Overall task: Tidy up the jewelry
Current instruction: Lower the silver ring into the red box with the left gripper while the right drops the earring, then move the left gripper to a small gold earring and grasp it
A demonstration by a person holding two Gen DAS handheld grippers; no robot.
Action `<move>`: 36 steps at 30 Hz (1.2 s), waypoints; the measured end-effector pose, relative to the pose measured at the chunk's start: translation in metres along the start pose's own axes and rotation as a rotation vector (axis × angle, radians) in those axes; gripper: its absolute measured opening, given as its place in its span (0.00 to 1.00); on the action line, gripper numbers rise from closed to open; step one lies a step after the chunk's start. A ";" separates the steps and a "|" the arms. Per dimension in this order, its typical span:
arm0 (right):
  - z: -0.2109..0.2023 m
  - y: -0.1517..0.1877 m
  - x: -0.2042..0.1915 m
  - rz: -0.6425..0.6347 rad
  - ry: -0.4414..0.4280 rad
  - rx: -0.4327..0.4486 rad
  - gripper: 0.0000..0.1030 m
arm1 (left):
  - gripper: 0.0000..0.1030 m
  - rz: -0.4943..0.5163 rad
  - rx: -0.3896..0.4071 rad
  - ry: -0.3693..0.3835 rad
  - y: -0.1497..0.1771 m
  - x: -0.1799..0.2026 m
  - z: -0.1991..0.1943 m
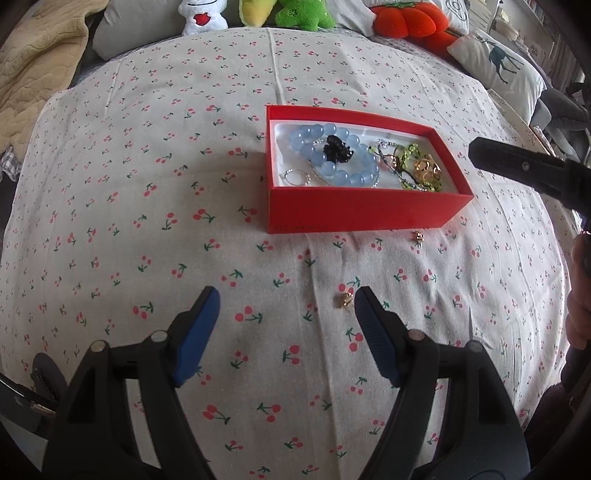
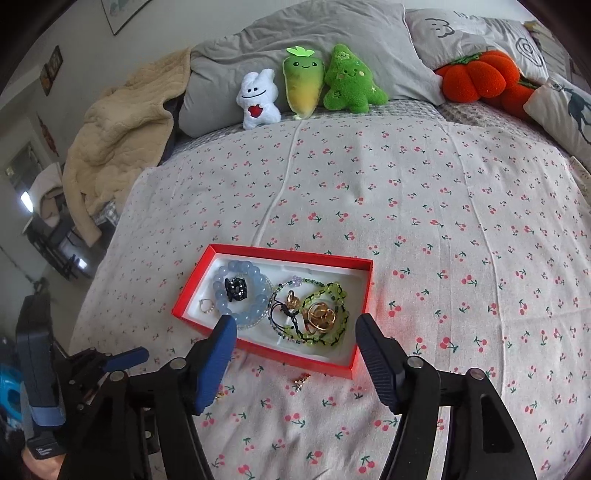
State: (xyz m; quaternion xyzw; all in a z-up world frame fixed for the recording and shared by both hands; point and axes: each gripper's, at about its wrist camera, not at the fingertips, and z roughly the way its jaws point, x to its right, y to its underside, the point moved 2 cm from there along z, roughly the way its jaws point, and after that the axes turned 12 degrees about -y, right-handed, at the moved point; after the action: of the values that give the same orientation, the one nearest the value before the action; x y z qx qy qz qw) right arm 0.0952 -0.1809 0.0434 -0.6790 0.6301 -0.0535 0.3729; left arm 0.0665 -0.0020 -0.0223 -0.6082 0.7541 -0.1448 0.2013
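Fingers spread wide on the left gripper (image 1: 286, 299), nothing between the blue pads (image 1: 197, 332), and it hangs low over the cherry-print sheet (image 1: 147, 221). Right beside its right-hand fingertip sits a small gold earring (image 1: 343, 300), loose on the cloth, just outside the gap. Further out, a second gold piece (image 1: 418, 235) lies on the sheet close to the front wall of the red box (image 1: 362, 210).

Over to the right gripper (image 2: 295, 326), also gaping, also holding nothing, poised above the near end of that same red box (image 2: 364, 295). Through its camera a tiny gold piece (image 2: 301, 380) shows on the sheet just in front of the box's near rim, between the two fingers in the picture. Another speck of gold (image 2: 220, 395) peeks out beside the left-hand pad; what it is I can't make out.

Inside the box, on the white liner: a pale blue bead bracelet (image 2: 240, 291) with a black clip (image 2: 235, 289) lying in its ring, a thin silver ring (image 2: 207, 305) in the corner beside it, then a tangle of green bead strands (image 2: 332, 314) around some gold rings (image 2: 321, 314).

Beyond, along the head of the bed, a white plush (image 2: 258, 99), a yellow-green plush (image 2: 303, 86), a green plush (image 2: 351, 83) and an orange pumpkin cushion (image 2: 476, 75) line up against grey pillows (image 2: 314, 33), with a beige blanket (image 2: 122, 136) heaped at the left.
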 end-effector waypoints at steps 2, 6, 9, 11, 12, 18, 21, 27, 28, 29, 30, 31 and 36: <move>-0.005 0.006 -0.001 0.001 0.010 -0.016 0.68 | 0.73 0.004 -0.007 -0.002 0.005 0.001 0.000; -0.011 0.021 0.000 0.012 0.025 -0.048 0.72 | 0.73 0.012 -0.023 0.001 0.014 0.003 0.000; -0.012 0.034 0.002 0.023 0.035 -0.077 0.73 | 0.73 0.020 -0.035 0.004 0.021 0.006 0.002; -0.012 0.042 0.004 0.024 0.050 -0.098 0.73 | 0.73 0.024 -0.041 -0.006 0.025 0.007 0.004; -0.012 0.046 0.004 0.021 0.061 -0.106 0.73 | 0.73 0.026 -0.044 -0.011 0.027 0.008 0.005; -0.009 0.070 0.011 0.003 0.106 -0.158 0.73 | 0.73 0.032 -0.041 -0.008 0.038 0.015 0.011; -0.007 0.082 0.017 0.002 0.120 -0.169 0.73 | 0.73 0.052 -0.006 0.011 0.042 0.019 0.011; 0.002 0.098 0.037 0.029 0.140 -0.204 0.73 | 0.50 0.084 0.060 0.095 0.042 0.028 0.006; 0.003 0.099 0.039 0.032 0.143 -0.208 0.73 | 0.45 0.088 0.064 0.105 0.041 0.030 0.007; 0.003 0.100 0.041 0.034 0.143 -0.208 0.73 | 0.43 0.089 0.066 0.113 0.040 0.032 0.008; 0.004 0.100 0.043 0.036 0.142 -0.206 0.73 | 0.40 0.091 0.067 0.121 0.038 0.034 0.009; 0.004 0.100 0.045 0.037 0.141 -0.205 0.73 | 0.38 0.094 0.066 0.126 0.036 0.037 0.011; 0.006 0.099 0.051 0.045 0.132 -0.202 0.73 | 0.34 0.101 0.063 0.116 0.028 0.047 0.019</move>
State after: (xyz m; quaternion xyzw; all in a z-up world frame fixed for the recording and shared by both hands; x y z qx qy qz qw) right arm 0.0280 -0.2167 -0.0374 -0.6937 0.6706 -0.0258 0.2615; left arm 0.0428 -0.0409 -0.0581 -0.5531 0.7894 -0.1933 0.1833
